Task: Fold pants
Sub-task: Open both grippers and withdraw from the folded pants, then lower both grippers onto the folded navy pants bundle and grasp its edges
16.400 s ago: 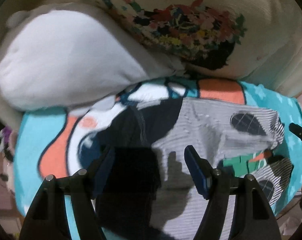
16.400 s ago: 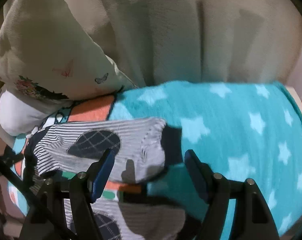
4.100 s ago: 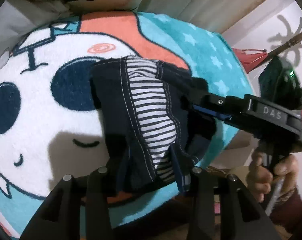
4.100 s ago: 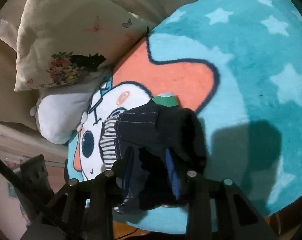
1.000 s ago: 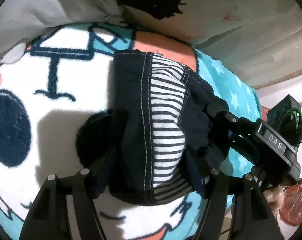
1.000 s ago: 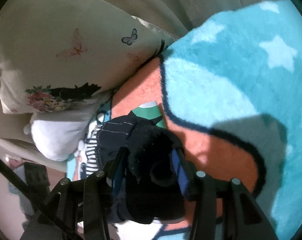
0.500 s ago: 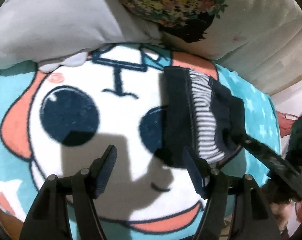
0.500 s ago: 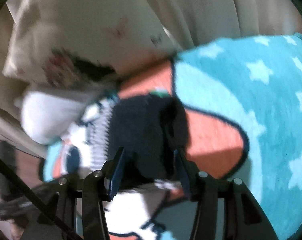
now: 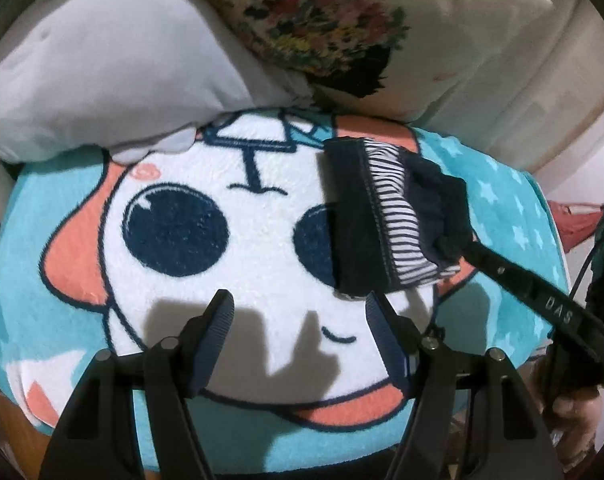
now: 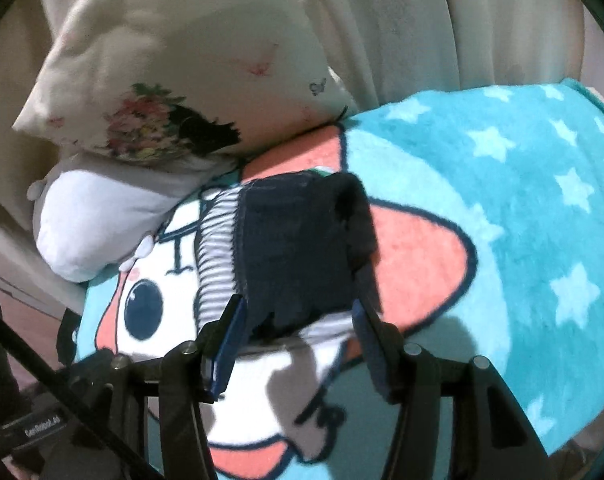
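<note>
Navy and white-striped, the folded pants (image 9: 386,216) lie as a compact bundle on the cartoon-face fleece blanket (image 9: 229,264), over the face's right eye and just below the orange patch near the pillows. In the left wrist view the left hand-held gripper (image 9: 297,312) hangs above the white part of the blanket, its blue-padded fingers (image 9: 215,328) spread wide with nothing between them, well clear of the bundle. The right hand-held gripper (image 10: 297,316) comes in from the right side of the scene; in its own view the near edge of the dark bundle (image 10: 297,248) sits between its parted fingers, and from the left wrist view its long black finger (image 9: 514,280) reaches to the bundle's right corner, where a bunch of navy cloth sits at its tip. Whether it is actually pinching that cloth I cannot tell. At the far side of the blanket, a plain white pillow (image 9: 101,76) lies to the left, and a cream floral-print pillow (image 9: 382,32) leans beside it on the right. Pale curtains (image 10: 442,20) hang behind.
</note>
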